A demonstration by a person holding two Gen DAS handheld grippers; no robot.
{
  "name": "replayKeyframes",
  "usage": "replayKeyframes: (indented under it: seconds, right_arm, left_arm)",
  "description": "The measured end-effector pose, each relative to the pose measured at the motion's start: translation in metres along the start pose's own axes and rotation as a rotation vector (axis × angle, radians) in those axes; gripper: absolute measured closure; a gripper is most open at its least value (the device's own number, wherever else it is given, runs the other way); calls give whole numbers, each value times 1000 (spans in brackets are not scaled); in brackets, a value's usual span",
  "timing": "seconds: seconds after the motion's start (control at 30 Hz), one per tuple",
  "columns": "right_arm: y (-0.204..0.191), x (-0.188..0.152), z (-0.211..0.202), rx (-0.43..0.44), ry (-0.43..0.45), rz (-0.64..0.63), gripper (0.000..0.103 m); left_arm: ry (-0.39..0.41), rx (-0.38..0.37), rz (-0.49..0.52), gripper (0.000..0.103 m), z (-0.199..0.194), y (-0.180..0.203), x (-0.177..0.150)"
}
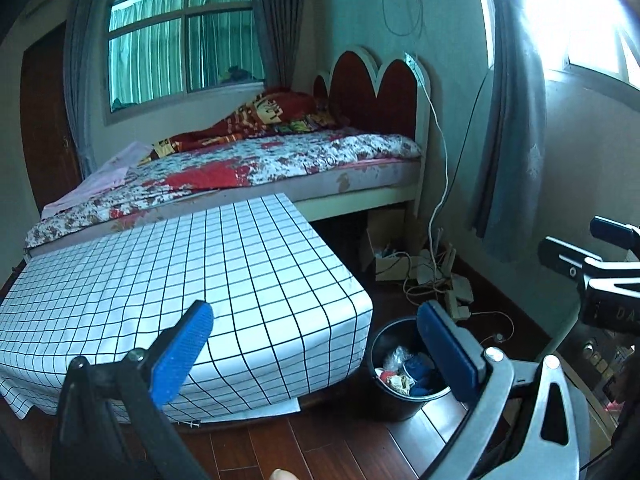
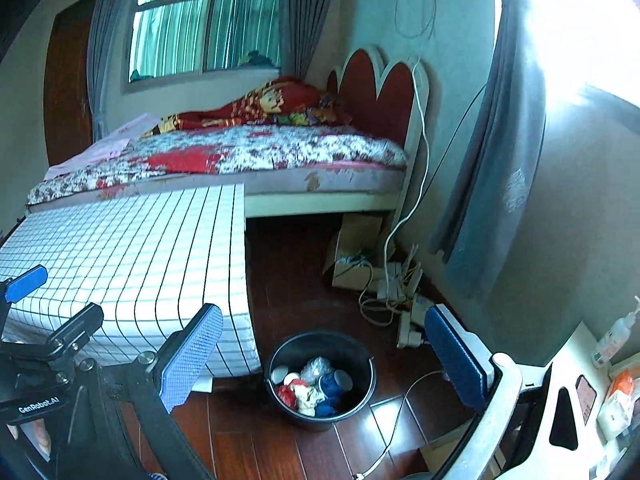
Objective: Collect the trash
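Trash [image 2: 316, 390] sits in the black bin [image 2: 362, 396]; gridded worktop [image 1: 200, 264] bare; both grippers' fingers [image 1: 188, 350] [image 2: 194, 354] wide, empty. Looks nearly done.

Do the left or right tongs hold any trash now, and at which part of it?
Nothing is held. The left tongs and the right tongs are both open and empty. The trash lies in the bin.
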State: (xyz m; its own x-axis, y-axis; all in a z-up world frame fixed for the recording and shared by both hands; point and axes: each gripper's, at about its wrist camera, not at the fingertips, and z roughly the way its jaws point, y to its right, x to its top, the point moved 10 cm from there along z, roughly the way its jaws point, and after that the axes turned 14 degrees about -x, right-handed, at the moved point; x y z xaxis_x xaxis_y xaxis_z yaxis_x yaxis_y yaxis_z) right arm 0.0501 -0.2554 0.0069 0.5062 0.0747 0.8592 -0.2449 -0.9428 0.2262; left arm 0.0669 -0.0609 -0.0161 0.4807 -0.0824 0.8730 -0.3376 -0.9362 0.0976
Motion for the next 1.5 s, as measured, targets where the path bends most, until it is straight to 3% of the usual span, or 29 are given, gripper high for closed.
replayKeyframes:
  seconds: [1.5]
  right_arm:
    - [4,-12,2,1,-32,13,1]
  left_arm:
    - [16,-20,17,1,-3,21,1]
